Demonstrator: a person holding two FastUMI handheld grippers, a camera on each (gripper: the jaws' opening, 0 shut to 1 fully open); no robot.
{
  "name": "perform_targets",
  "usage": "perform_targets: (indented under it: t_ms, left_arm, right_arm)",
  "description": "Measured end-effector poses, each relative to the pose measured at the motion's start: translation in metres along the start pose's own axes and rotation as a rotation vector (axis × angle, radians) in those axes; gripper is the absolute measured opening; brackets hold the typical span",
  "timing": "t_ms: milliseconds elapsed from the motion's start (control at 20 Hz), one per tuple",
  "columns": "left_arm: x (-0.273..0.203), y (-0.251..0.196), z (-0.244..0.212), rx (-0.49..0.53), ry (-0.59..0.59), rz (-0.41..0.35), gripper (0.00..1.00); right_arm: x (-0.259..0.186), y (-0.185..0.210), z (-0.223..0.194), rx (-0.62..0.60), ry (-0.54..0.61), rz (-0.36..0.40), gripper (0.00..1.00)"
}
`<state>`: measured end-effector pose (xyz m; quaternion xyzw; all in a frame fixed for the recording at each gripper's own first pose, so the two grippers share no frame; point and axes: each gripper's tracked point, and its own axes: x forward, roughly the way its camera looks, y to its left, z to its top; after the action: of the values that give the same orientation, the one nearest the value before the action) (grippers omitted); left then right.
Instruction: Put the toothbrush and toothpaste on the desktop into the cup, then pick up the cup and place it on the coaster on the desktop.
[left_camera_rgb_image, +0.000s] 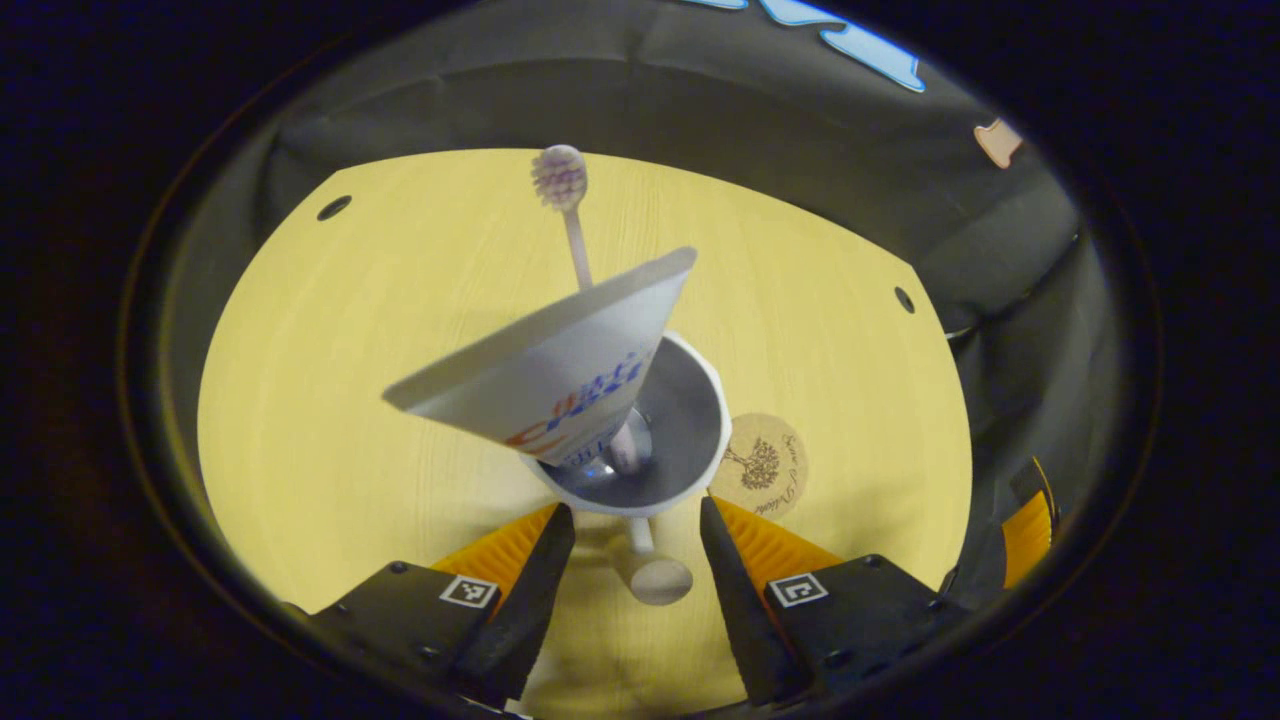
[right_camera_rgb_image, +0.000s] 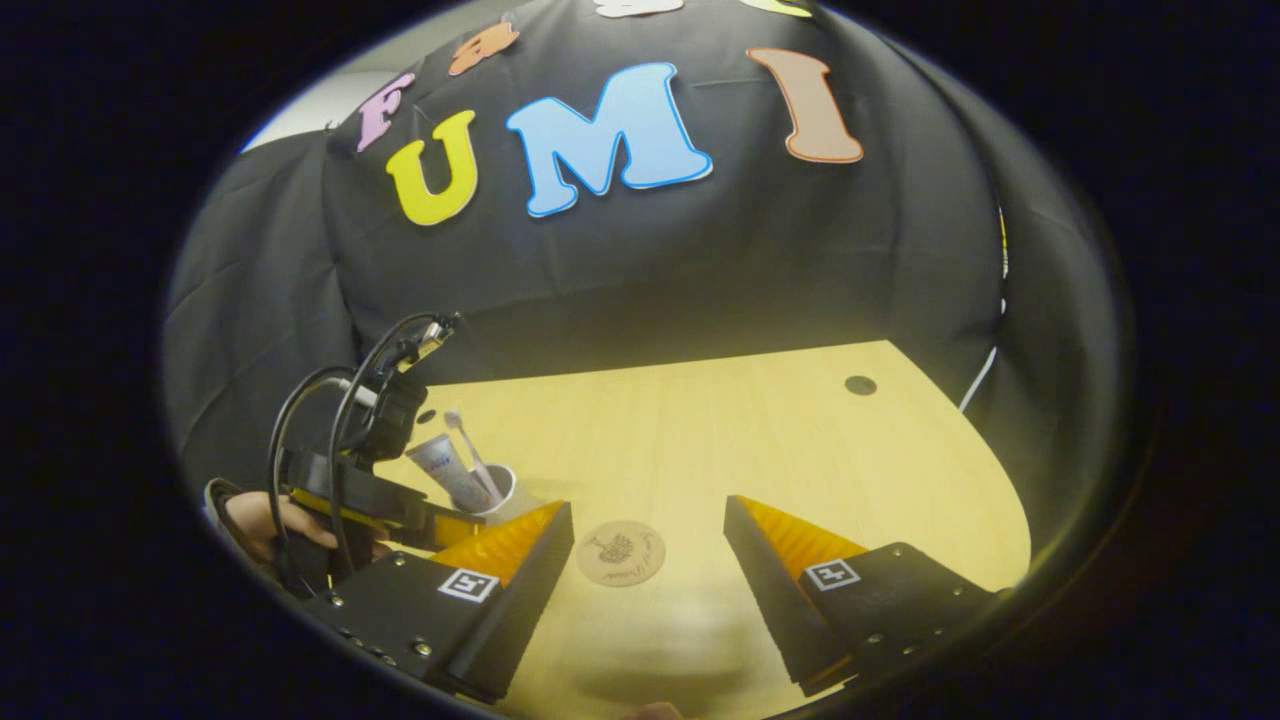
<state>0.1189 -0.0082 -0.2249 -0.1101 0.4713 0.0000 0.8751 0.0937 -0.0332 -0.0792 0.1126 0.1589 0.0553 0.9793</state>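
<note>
Nearest my left camera, the left gripper (left_camera_rgb_image: 635, 525) has its fingers spread, released, with the cup's handle (left_camera_rgb_image: 652, 570) hanging in the gap between them and touching neither. The cup (left_camera_rgb_image: 690, 440) stands on the yellow desktop (left_camera_rgb_image: 330, 400) just beyond the fingertips, holding the toothpaste (left_camera_rgb_image: 555, 375), which leans left out of it, and the toothbrush (left_camera_rgb_image: 565, 200), bristles up. The coaster (left_camera_rgb_image: 758, 466) lies just right of the cup, flat and bare. I see open desktop left of and beyond the cup, out to the far edge and the black cloth. In the right gripper view, the right gripper (right_camera_rgb_image: 648, 545) is also released, hanging above the near desktop with the coaster between and just beyond its fingers. A hand (right_camera_rgb_image: 265, 525) holds the left gripper level, low at the cup, at the desktop's left edge.
</note>
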Motion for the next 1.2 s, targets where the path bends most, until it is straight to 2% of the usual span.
perform_targets:
  t_ms: [50, 100, 200, 300, 350, 400, 450, 550, 700, 1000, 1200]
  left_arm:
    - [0.003, 0.000, 0.000, -0.011, 0.007, 0.001, 0.73]
    - [0.006, 0.001, 0.000, -0.025, 0.013, 0.012, 0.77]
    - [0.009, 0.004, -0.001, -0.052, 0.022, 0.027, 0.66]
    - [0.012, 0.004, -0.004, -0.080, 0.035, 0.036, 0.61]
    - [0.015, 0.003, -0.005, -0.090, 0.038, 0.040, 0.55]
    - [0.016, 0.004, -0.006, -0.092, 0.044, 0.054, 0.55]
    - [0.015, 0.004, -0.006, -0.079, 0.047, 0.062, 0.48]
    - [0.015, 0.004, -0.010, -0.060, 0.066, 0.090, 0.47]
    - [0.015, 0.005, -0.008, -0.015, 0.073, 0.131, 0.35]
    - [0.014, 0.000, -0.006, 0.029, 0.048, 0.141, 0.33]
    - [0.008, -0.020, -0.008, 0.060, 0.030, 0.115, 0.33]
  right_arm:
    - [0.001, -0.002, -0.002, 0.007, 0.006, 0.001, 0.95]
    - [0.001, -0.004, -0.002, 0.012, 0.010, 0.001, 0.95]
    - [0.003, -0.009, -0.003, 0.019, 0.016, -0.003, 0.95]
    - [0.003, -0.014, -0.003, 0.028, 0.019, -0.009, 0.95]
    - [0.003, -0.016, -0.003, 0.035, 0.019, -0.011, 0.95]
    - [0.003, -0.017, -0.002, 0.041, 0.020, -0.012, 0.95]
    - [0.003, -0.019, -0.004, 0.048, 0.022, -0.013, 0.95]
    - [0.002, -0.020, -0.006, 0.063, 0.026, -0.012, 0.95]
    - [0.002, -0.021, -0.008, 0.081, 0.033, -0.008, 0.95]
    - [0.003, -0.030, -0.008, 0.089, 0.020, -0.016, 0.95]
    - [0.002, -0.036, -0.004, 0.100, 0.011, -0.027, 0.95]
